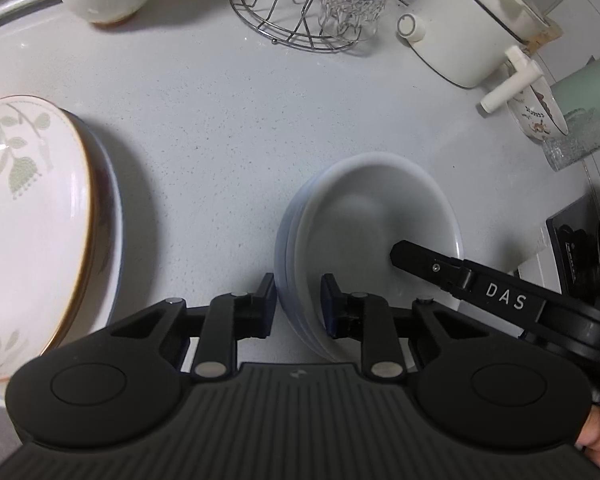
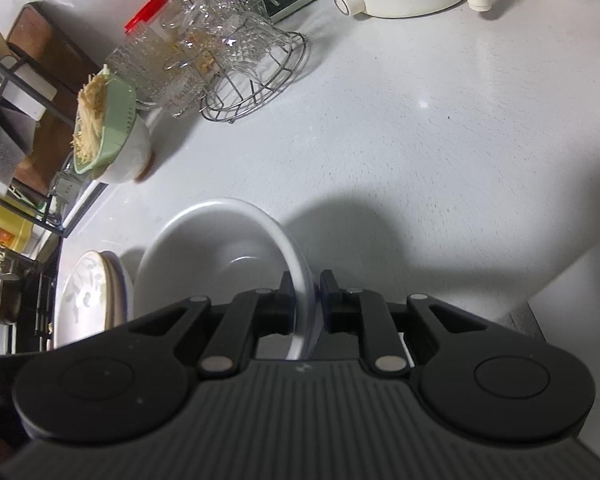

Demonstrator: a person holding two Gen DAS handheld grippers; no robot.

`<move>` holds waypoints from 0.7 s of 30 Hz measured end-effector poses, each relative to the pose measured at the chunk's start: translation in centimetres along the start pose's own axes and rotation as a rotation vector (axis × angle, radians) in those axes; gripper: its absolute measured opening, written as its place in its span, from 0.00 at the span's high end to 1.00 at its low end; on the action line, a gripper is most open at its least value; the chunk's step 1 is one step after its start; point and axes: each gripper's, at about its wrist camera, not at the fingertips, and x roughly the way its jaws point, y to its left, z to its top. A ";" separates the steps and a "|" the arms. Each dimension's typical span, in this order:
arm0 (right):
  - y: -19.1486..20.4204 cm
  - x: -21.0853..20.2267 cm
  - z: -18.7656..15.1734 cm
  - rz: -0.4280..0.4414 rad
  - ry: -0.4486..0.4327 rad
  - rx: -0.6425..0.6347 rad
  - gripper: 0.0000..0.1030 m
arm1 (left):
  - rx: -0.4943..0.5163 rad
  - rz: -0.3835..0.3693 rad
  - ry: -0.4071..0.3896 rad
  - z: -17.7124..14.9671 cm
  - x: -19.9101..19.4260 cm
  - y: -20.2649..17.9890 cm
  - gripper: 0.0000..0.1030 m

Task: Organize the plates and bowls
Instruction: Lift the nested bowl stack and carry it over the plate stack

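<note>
Between left tongs (image 1: 298,306) | stacked bowls (image 1: 372,216) rim (right tongs (image 2: 305,300) grip opposite)

Dim, cool overhead light, soft shadows on the counter (image 2: 440,128), fisheye-warped edges.

bowl stack (image 1: 364,216) centre counter (image 1: 220,128) | plate stack (image 1: 28,216) left of it | wire rack (image 1: 292,20) behind | pot (image 1: 472,28) behind-right

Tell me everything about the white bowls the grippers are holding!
The white bowls are a nested stack of smooth, glossy, plain bowls, probably ceramic, and the top one is empty. They are upright on the pale counter. The left gripper pinches one rim and the right gripper the opposite rim. A leaf-patterned plate lies apart from them.
</note>
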 end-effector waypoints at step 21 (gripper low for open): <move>5.6 -8.0 -5.9 0.038 -0.056 -0.042 0.84 | -0.012 0.012 -0.064 -6.9 -10.8 2.1 0.74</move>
